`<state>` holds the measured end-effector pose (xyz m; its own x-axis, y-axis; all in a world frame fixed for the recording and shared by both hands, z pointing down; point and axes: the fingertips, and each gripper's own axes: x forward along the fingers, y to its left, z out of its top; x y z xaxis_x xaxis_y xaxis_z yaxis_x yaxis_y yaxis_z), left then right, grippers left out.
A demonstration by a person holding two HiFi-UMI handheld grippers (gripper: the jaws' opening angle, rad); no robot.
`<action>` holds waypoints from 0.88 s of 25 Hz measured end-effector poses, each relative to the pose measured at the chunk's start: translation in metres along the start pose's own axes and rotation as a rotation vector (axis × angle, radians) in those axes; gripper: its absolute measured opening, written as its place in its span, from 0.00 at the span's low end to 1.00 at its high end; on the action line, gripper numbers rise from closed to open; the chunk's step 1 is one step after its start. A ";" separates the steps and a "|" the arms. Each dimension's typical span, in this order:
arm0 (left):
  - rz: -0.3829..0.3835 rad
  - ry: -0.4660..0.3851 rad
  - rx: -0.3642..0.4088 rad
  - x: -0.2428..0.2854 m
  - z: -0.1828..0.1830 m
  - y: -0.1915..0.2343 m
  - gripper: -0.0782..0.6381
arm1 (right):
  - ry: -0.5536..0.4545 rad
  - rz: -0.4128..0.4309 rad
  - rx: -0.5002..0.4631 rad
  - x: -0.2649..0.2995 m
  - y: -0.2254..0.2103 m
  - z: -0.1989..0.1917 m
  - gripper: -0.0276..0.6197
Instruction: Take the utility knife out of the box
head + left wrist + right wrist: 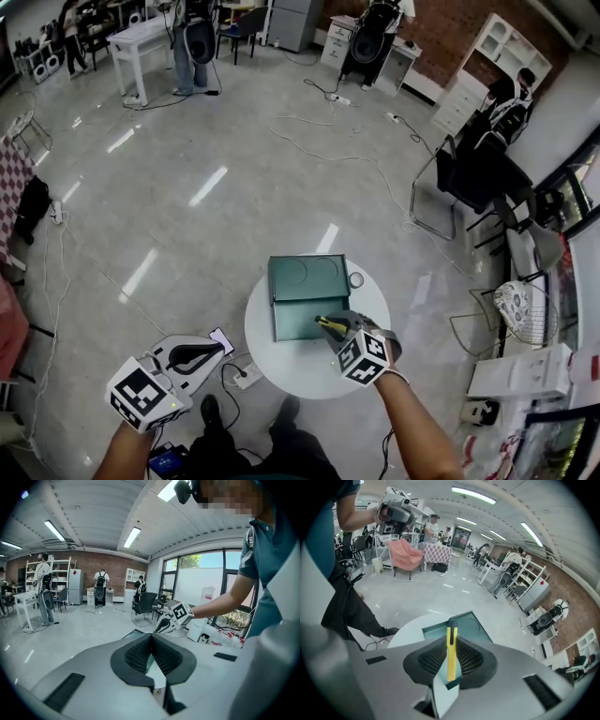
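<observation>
Pinching yellow utility knife (451, 648) — right gripper (330, 328), above open green box (305, 281).
Left gripper (211, 352) beside round table (281, 367) — jaws pressed together.

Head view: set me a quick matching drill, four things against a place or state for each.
1. utility knife
2. box
3. left gripper
4. table

A. white and round
B. shut, empty, held off to the side of the table
C. green, lying open on the table
D. clamped in the right gripper

Pairs: 1-D, 2-C, 3-B, 4-A
</observation>
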<state>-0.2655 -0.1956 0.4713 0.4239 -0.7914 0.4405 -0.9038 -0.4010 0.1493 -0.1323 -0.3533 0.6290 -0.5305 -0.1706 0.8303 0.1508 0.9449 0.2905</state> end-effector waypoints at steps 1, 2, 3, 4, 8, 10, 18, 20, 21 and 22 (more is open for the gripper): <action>0.005 0.000 0.005 -0.004 0.008 -0.006 0.13 | -0.018 -0.015 0.027 -0.012 -0.001 0.003 0.17; 0.001 -0.005 0.013 -0.008 0.014 -0.013 0.13 | -0.039 -0.031 0.057 -0.025 -0.001 0.006 0.17; -0.007 -0.014 0.023 -0.013 0.019 -0.019 0.13 | -0.062 -0.048 0.088 -0.038 -0.002 0.011 0.17; -0.015 -0.026 0.037 -0.019 0.024 -0.023 0.13 | -0.086 -0.066 0.119 -0.050 -0.002 0.018 0.17; -0.029 -0.058 0.066 -0.045 0.045 -0.040 0.13 | -0.194 -0.133 0.244 -0.098 -0.002 0.044 0.17; -0.022 -0.063 0.064 -0.055 0.053 -0.050 0.13 | -0.258 -0.161 0.311 -0.124 0.000 0.051 0.17; -0.032 -0.091 0.090 -0.079 0.070 -0.090 0.13 | -0.524 -0.253 0.547 -0.228 0.007 0.070 0.17; -0.037 -0.096 0.097 -0.085 0.071 -0.097 0.13 | -0.588 -0.270 0.597 -0.249 0.011 0.074 0.17; -0.039 -0.099 0.101 -0.087 0.072 -0.099 0.13 | -0.622 -0.276 0.623 -0.260 0.012 0.075 0.17; -0.041 -0.102 0.106 -0.089 0.074 -0.102 0.13 | -0.656 -0.280 0.651 -0.270 0.013 0.077 0.17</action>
<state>-0.2066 -0.1183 0.3512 0.4692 -0.8137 0.3431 -0.8766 -0.4763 0.0692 -0.0510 -0.2735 0.3723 -0.8671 -0.4101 0.2827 -0.4394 0.8971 -0.0465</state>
